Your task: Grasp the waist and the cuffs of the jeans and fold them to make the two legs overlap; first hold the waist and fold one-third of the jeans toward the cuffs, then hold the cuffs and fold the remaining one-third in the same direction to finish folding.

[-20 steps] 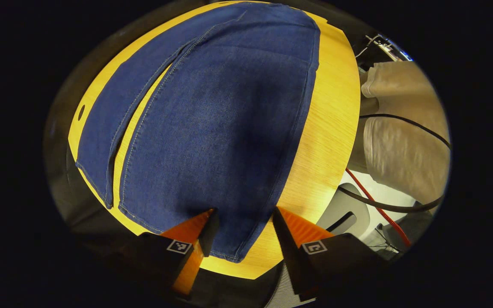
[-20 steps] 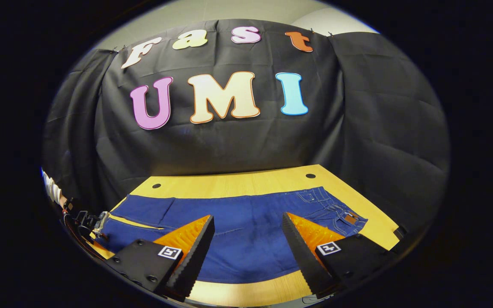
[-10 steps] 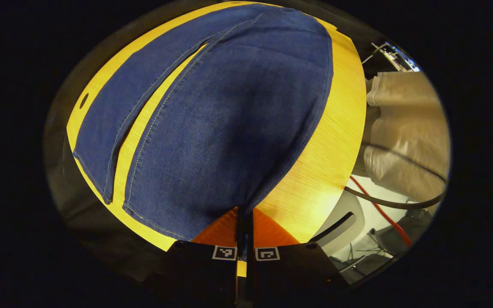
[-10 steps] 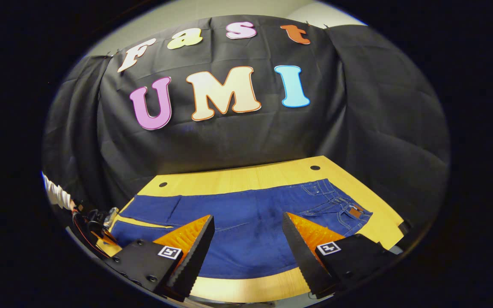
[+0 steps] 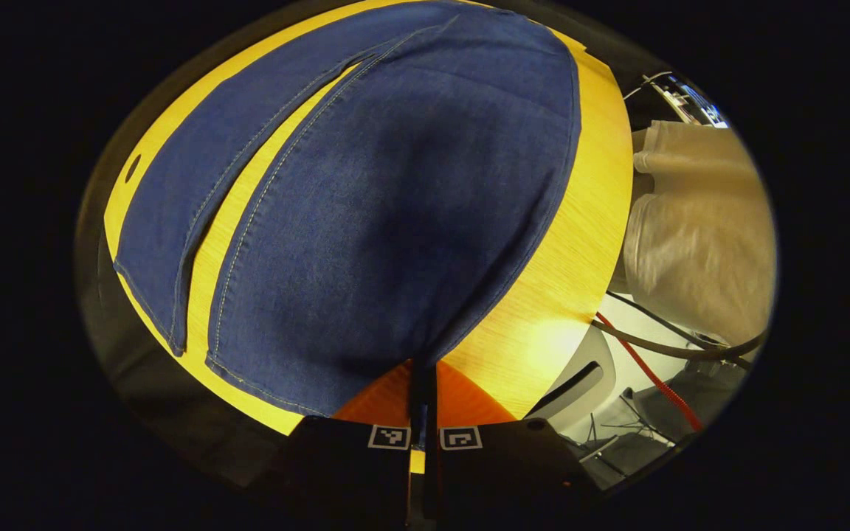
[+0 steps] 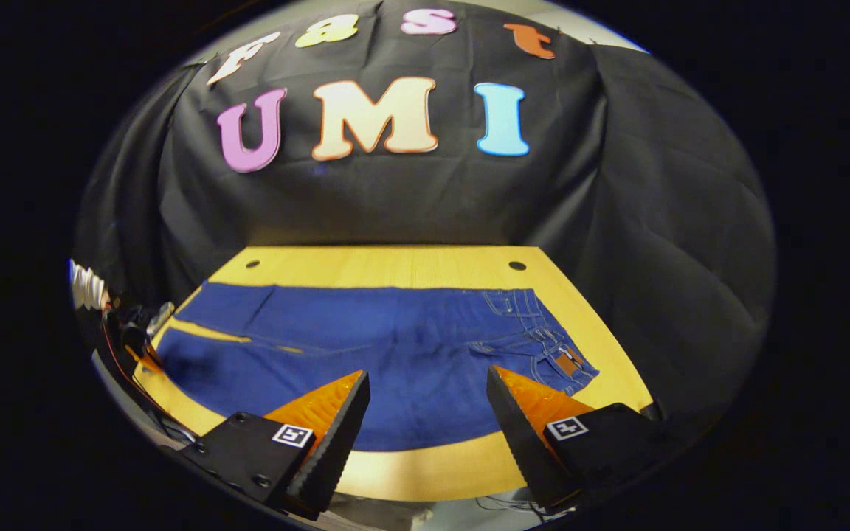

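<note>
**Left gripper pinches the near cuff; right gripper hangs open over the jeans**

In the left gripper view, the left gripper (image 5: 420, 372) has its two orange fingers (image 5: 377, 394) drawn together on the corner of the near cuff (image 5: 366, 376) of the jeans (image 5: 395, 206), with the denim edge running down into the thin seam between them. Both fingers press on the cloth. From that pinch the near leg spreads away across the yellow wooden table (image 5: 580, 243), lying flat. The far leg (image 5: 174, 221) lies to the left of it, a narrow strip of table showing between the two legs. To the right, past the table edge, a person's light trousers (image 5: 698, 243) are in sight, with a red cable (image 5: 646, 369) and a dark cable below them.

In the right gripper view, the right gripper (image 6: 429, 413) hangs above the near edge of the table (image 6: 410, 464) with its fingers (image 6: 336, 420) well apart and nothing between them. The jeans (image 6: 366, 346) lie flat and lengthwise across the table (image 6: 395, 262): the waist (image 6: 543, 346), with its belt loops and brown patch, is to the right, and the legs run to the left, where they split. At the far left edge the other gripper (image 6: 133, 335) sits at the cuff end, too small to tell its grip from here.
</note>
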